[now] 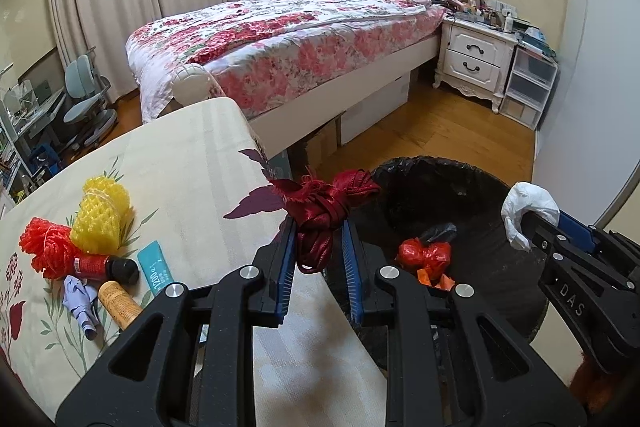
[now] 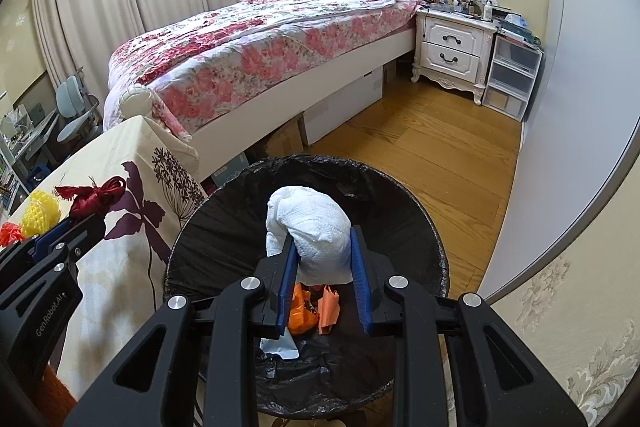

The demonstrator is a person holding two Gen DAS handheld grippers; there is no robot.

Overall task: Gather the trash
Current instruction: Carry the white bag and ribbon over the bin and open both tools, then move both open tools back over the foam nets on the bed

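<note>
My left gripper (image 1: 319,227) is shut on a dark red ribbon bundle (image 1: 326,205), held at the table's right edge beside the black-lined trash bin (image 1: 492,171). My right gripper (image 2: 323,239) is shut on a crumpled white paper towel (image 2: 312,227) above the bin's (image 2: 400,195) opening; it also shows in the left wrist view (image 1: 528,231). Red and orange wrappers (image 1: 426,257) lie inside the bin. On the table (image 1: 192,163) lie a yellow foam net (image 1: 102,213), a red foam net (image 1: 48,247), two bottles (image 1: 106,267), a teal packet (image 1: 156,267) and a pale blue scrap (image 1: 82,303).
A bed with a floral cover (image 1: 280,39) stands behind the table, with boxes under it. A white nightstand (image 1: 476,59) and plastic drawers (image 1: 528,83) are at the far right. Wooden floor (image 2: 432,147) lies beyond the bin. A desk chair (image 1: 86,95) is far left.
</note>
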